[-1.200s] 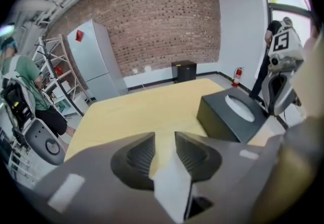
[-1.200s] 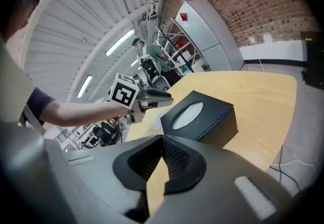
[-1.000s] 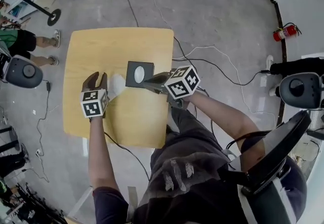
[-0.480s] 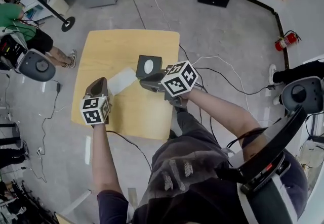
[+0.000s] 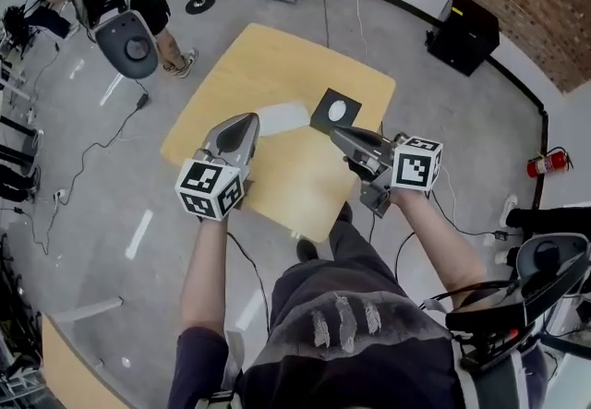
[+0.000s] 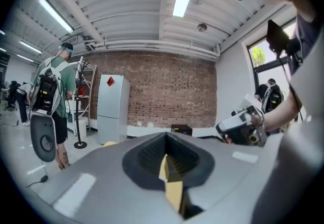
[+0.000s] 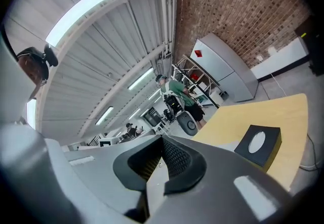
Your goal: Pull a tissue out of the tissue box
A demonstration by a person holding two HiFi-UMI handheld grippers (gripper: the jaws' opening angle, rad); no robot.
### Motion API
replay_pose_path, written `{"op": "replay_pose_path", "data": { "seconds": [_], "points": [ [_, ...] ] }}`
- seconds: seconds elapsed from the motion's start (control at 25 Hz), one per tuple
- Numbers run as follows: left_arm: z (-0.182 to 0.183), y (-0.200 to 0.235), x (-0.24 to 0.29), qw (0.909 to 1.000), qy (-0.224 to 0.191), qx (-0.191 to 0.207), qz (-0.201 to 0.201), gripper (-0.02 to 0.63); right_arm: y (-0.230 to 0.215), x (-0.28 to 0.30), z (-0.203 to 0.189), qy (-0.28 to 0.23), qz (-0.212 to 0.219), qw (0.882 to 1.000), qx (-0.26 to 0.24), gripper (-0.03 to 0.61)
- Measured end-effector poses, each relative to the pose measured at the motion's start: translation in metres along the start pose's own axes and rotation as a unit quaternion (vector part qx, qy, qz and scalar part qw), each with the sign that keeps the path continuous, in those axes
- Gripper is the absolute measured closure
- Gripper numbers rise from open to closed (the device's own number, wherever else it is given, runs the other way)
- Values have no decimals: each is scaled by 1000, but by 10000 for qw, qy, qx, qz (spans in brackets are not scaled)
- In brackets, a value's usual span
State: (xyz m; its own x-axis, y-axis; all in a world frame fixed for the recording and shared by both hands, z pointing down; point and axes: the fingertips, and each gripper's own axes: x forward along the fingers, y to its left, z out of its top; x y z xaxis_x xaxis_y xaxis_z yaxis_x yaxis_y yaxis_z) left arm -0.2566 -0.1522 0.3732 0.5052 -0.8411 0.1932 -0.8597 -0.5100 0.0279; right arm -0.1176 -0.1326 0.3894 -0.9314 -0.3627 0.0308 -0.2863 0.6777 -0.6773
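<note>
Tissue out, on surface beside tissue box; task looks done | your left tool, right tool: both clenched, empty

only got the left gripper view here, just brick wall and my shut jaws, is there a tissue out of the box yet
Observer: Yes. A flat white tissue lies on the yellow wooden table, right beside the black square tissue box. I can't tell whether they touch.
Operator: is the right gripper on the box
Observer: No. The right gripper is off it, jaws together on nothing. Its own view looks across the table, with the box at lower right.
Operator: any more tissue sticking up from the box
Observer: The box's oval opening shows white, flush with the top. Nothing stands out of it.
</note>
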Motion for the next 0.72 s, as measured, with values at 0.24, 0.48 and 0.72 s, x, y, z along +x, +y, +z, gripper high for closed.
{"op": "replay_pose_path", "data": {
  "seconds": [0.24,0.48,0.72],
  "points": [
    [3,-35,-9,9994,-186,-96,-278,613,11,-7,1,313,5,9982,-504,580],
    [11,-93,-17,9981,-257,-482,-301,614,27,-30,11,221,754,9967,-226,580],
    [32,-118,-20,9988,-228,-429,80,612,52,-51,8,384,1313,9904,-204,580]
  ]
}}
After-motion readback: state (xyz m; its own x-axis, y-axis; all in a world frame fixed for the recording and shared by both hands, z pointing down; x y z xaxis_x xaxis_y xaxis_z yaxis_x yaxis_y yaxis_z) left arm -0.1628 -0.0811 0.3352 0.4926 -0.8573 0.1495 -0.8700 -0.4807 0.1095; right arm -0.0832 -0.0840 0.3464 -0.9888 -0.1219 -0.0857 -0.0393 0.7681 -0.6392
